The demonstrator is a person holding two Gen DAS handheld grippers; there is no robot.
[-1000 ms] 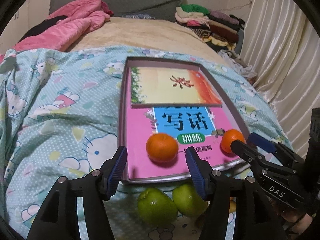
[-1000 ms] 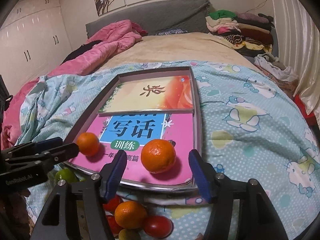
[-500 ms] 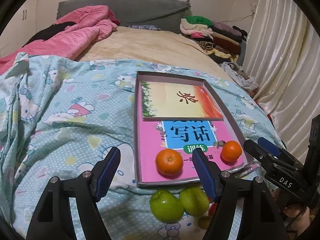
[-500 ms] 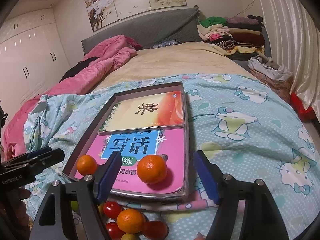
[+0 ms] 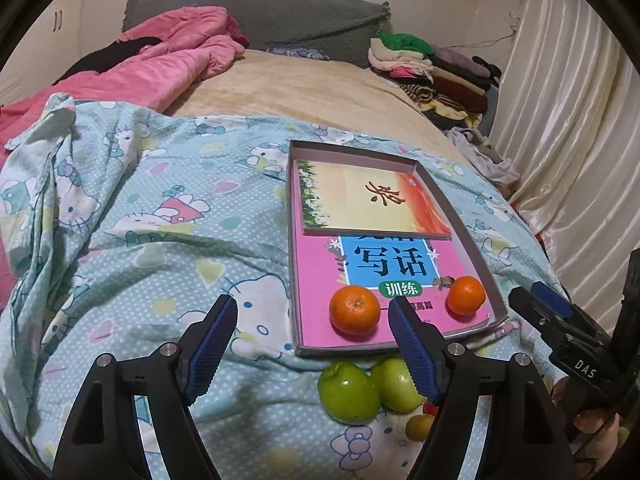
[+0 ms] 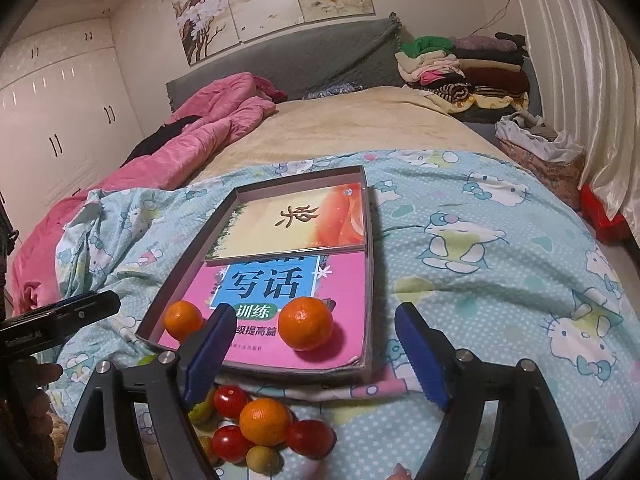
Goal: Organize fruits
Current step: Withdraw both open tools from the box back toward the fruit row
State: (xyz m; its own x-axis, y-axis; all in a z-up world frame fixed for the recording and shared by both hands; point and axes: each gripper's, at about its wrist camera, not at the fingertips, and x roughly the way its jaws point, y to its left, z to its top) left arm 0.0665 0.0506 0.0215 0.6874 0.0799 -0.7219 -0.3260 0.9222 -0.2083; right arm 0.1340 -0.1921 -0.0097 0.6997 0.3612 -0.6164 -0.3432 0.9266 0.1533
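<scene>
A shallow grey tray lined with books lies on the bed. Two oranges rest at its near end, a left orange and a right orange. In front of the tray lie two green apples, a third orange, red tomatoes and a small yellow-green fruit. My left gripper is open and empty, above the bedspread left of the pile. My right gripper is open and empty over the tray's near edge and the pile.
The bed has a Hello Kitty bedspread, a pink duvet at the back left and folded clothes at the back right. Curtains hang on the right. White wardrobes stand on the left.
Both grippers have pulled back and up from the tray, leaving an orange each on it. The left gripper has also shifted left. More of the loose fruit pile shows now.
</scene>
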